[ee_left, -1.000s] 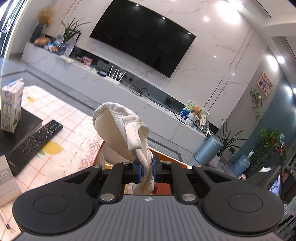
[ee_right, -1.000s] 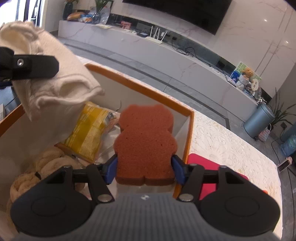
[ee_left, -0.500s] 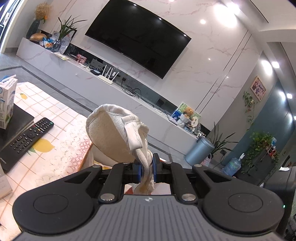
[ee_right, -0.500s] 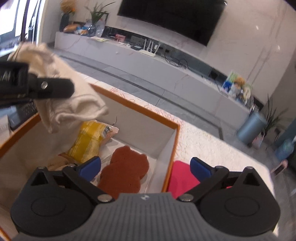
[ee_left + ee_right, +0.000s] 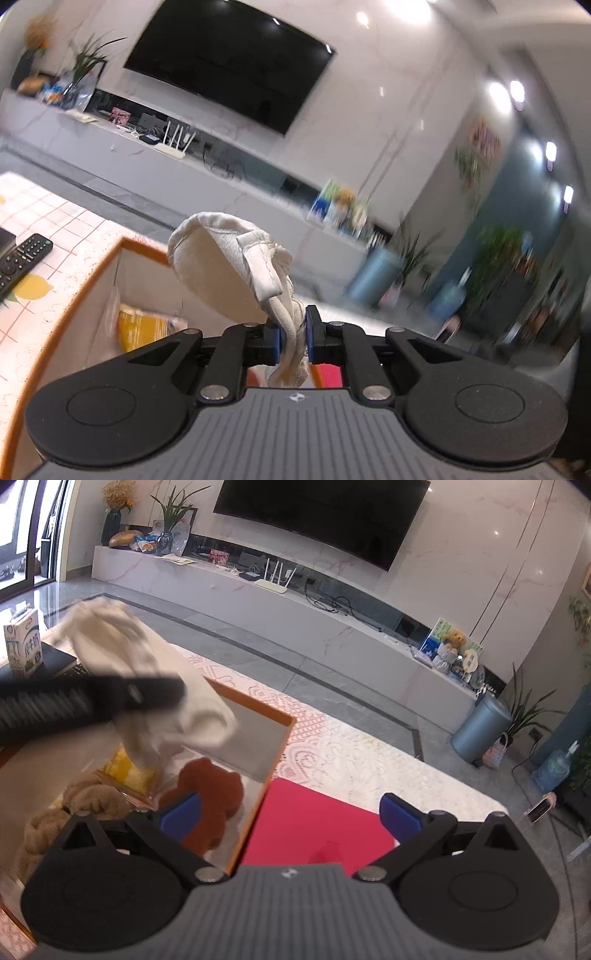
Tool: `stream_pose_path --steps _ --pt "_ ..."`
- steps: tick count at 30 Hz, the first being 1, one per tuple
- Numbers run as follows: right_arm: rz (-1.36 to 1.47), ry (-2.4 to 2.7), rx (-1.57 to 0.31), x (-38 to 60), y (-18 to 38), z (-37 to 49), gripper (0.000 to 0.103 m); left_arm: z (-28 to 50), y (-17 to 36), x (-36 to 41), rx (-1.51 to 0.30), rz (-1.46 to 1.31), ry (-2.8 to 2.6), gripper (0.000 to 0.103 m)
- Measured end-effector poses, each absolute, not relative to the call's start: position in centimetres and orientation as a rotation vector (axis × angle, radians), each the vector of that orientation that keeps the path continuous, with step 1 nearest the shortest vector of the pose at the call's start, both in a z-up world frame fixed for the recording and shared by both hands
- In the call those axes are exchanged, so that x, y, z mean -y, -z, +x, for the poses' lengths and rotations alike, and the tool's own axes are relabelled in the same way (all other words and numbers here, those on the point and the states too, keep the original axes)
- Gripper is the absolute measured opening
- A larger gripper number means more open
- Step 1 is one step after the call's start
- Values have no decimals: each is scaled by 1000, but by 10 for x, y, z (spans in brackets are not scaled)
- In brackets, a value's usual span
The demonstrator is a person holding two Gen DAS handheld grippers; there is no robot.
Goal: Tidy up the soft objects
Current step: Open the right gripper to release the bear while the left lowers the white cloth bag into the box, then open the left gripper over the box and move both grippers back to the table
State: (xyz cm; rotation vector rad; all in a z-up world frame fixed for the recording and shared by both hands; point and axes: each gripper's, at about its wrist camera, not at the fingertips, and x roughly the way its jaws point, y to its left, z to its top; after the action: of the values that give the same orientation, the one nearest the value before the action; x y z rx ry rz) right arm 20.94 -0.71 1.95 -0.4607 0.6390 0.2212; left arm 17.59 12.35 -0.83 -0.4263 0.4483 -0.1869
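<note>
Sponge (image 5: 207,805) in box (image 5: 284,738) seen only via rt wrist.

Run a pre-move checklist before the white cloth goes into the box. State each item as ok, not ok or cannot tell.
1. Left gripper shut on the white cloth: ok.
2. Cloth hangs over the open box, as the right wrist view shows: ok.
3. Right gripper empty, jaws just opened wide: ok.
4. Brown bear-shaped sponge lies inside the box, free of the right fingers: ok.
5. Free floor space in the box for the cloth, beside the yellow packet and the tan braided thing: cannot tell.
6. Right gripper out of the cloth's drop path: cannot tell.
</note>
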Motion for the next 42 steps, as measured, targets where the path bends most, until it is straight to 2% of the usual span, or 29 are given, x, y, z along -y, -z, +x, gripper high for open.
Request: stream_pose_path --steps 6,10,12,14,19,23,30,35,42 --pt "-448 -212 -668 17 -9 203 100 188 29 -104 -577 -387 213 16" --pt "-429 -214 -688 26 -1 200 100 185 30 -101 -591 -329 212 19" --pt "-434 -212 -690 28 1 200 100 183 28 -97 -603 -294 228 30" --pt "-422 -207 -692 31 0 201 100 180 25 -95 -577 -265 223 52" --pt "-376 -211 -690 37 -6 199 100 173 19 -92 -537 -259 223 71" --pt "-319 -219 -704 42 -11 196 100 168 12 -99 -479 -330 259 83" --pt "-263 -270 -713 40 -20 183 100 160 -7 -119 -391 -436 127 86" --pt "-214 -306 -725 38 -26 181 100 163 -11 -152 -430 -599 158 87" --pt "-206 -297 -727 31 -30 182 100 168 -7 -174 -504 -664 158 87"
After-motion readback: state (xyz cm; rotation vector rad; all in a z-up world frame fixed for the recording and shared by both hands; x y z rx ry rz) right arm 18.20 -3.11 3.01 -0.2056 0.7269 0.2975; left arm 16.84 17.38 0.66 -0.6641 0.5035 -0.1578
